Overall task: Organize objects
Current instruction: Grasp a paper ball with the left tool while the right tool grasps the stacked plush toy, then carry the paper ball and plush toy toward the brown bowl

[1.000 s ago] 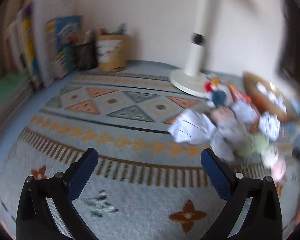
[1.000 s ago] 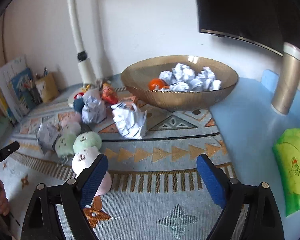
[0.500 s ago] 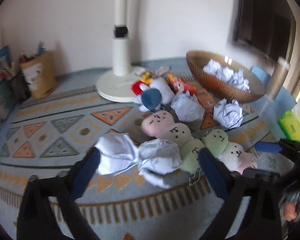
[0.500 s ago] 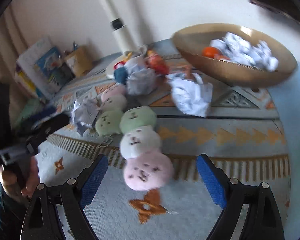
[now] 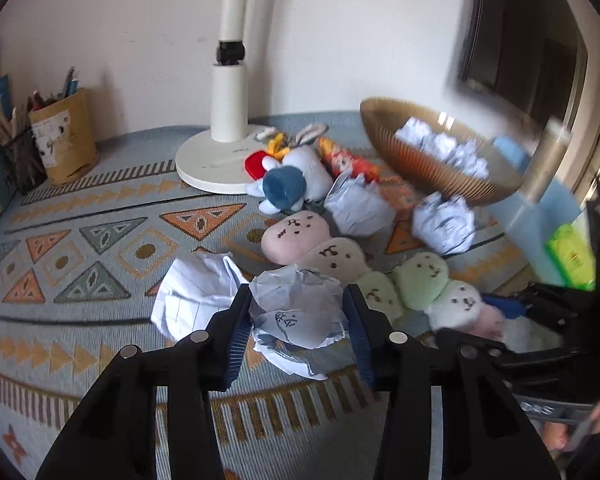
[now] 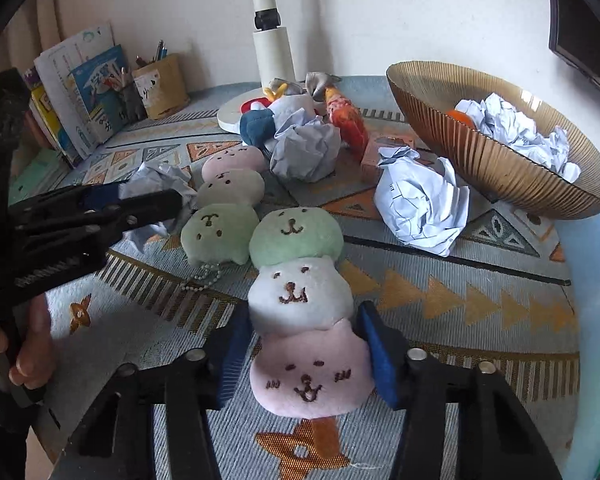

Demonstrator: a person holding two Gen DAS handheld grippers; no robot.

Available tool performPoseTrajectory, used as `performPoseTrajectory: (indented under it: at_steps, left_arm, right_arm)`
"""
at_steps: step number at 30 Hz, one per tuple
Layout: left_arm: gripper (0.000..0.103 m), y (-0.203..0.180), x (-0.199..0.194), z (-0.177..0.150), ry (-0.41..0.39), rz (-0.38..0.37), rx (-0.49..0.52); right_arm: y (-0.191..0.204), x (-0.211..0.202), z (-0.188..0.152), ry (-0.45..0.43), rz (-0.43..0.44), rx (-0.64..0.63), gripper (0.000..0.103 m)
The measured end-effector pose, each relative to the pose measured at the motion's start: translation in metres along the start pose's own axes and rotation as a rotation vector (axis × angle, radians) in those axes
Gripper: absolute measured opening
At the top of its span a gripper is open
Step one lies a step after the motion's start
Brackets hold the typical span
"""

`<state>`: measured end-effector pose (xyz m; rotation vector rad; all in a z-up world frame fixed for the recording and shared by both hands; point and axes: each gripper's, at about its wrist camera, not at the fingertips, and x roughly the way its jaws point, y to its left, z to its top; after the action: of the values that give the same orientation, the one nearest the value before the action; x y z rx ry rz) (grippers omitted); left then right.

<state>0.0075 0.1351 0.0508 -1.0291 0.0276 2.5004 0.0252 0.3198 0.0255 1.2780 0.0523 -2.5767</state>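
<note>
paper ball being clamped by left gripper, plush stack by right gripper, jaws just closing.
plush likely being squeezed out: soft, only its middle being pinched.

I'm at a desk in somebody's home — a woven patterned mat covers the top, a white desk lamp stands by the wall, books and a pen pot lean in the corner, and plush toys and crumpled paper lie scattered about.
</note>
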Motion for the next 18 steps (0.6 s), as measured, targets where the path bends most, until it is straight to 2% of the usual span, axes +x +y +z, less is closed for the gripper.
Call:
performPoseTrajectory:
  at_steps: [2,7,12,15,16,18]
  left_arm:
    - [0.042,0.004,-0.013,-0.005,-0.012,-0.030,-0.020]
    - [0.042,0.010,-0.038,-0.032,-0.001,-0.033,-0.051]
    - [0.042,0.010,-0.035,-0.048,0.019,-0.053,-0.096]
    - [0.042,0.004,-0.039,-0.054,0.016,-0.037,-0.082]
    - [0.042,0.003,-0.042,-0.055,0.009,-0.042,-0.084]
    - [0.042,-0.001,-0.045,-0.059,0.007,-0.047,-0.092]
  right_arm:
    - [-0.002,-0.007,-0.003,-0.014,-0.020,0.012,0.049]
    - [-0.021,-0.039,-0.022,-0.012,-0.028,0.077,0.049]
    - [-0.039,-0.043,-0.042,0.057,-0.018,0.143,0.052]
    - [-0.039,-0.046,-0.046,0.078,0.034,0.180,0.076]
    - [-0.038,-0.047,-0.046,0.088,0.043,0.189,0.077]
    - [-0.031,-0.045,-0.045,0.098,-0.008,0.167,0.076]
